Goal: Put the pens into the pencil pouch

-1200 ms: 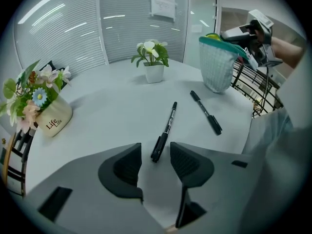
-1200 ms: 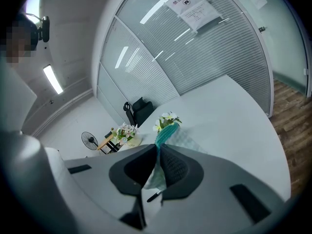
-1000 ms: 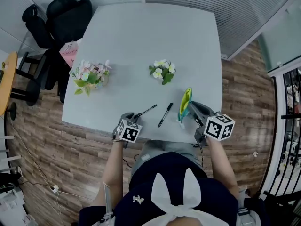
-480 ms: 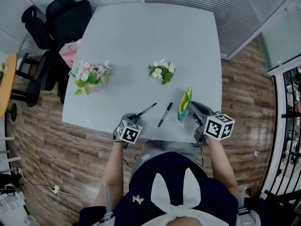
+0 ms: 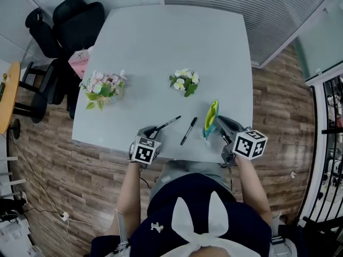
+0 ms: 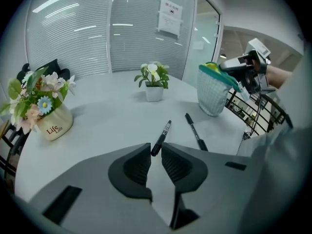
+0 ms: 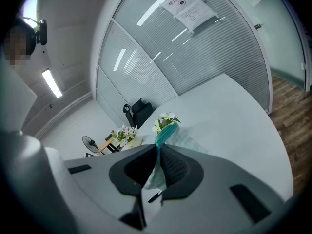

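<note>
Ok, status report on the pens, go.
Left tongs just closed on first pen. Right tongs pinch pouch upright. Between them, second pen flat on table.

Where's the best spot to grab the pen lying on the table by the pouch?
Probably the pen near its end closest to the person, coming down from above with jaws across its thin barrel. It lies flat on the table, pointing away from the near edge, clear of the pouch.

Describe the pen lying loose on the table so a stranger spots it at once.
Find the grey table, then its near edge, where two black pens sit side by side. The loose pen is the right one, flat beside the upright green pouch; the left pen sits farther from it.
</note>
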### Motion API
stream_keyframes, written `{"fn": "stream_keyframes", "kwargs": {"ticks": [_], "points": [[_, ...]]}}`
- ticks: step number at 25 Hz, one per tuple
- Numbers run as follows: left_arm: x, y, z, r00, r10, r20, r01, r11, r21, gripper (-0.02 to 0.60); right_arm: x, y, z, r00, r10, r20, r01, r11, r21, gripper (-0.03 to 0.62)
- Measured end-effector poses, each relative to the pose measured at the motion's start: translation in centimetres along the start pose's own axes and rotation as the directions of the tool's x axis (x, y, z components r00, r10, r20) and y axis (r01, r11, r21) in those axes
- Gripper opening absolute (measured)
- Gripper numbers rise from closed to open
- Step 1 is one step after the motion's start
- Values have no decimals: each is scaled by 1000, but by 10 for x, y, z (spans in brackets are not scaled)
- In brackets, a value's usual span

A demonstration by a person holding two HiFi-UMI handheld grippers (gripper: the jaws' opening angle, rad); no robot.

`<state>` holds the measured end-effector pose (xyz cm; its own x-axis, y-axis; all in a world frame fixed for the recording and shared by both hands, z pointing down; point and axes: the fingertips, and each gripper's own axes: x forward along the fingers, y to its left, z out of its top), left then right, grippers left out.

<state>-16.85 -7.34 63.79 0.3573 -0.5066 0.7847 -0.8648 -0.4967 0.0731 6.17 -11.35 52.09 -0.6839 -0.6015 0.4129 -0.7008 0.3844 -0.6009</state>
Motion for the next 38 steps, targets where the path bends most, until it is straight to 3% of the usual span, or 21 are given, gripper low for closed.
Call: {"fn": "stream_keyframes", "kwargs": {"ticks": [9,18,38], "points": [[-13,-12,39,994,-33,99,34,999,-5,66,-2,0,0,1000,1,8,-1,1000,4,37],[-23,-17,76,984,-32,177,48,995,-86,61,-3,0,0,1000,3,15,-3,1000,8,37],[-51,-31,126,956,-26,291,43,998,-51,60,-10,-5,-1,1000,7,20,-7,1000,7,37]]}}
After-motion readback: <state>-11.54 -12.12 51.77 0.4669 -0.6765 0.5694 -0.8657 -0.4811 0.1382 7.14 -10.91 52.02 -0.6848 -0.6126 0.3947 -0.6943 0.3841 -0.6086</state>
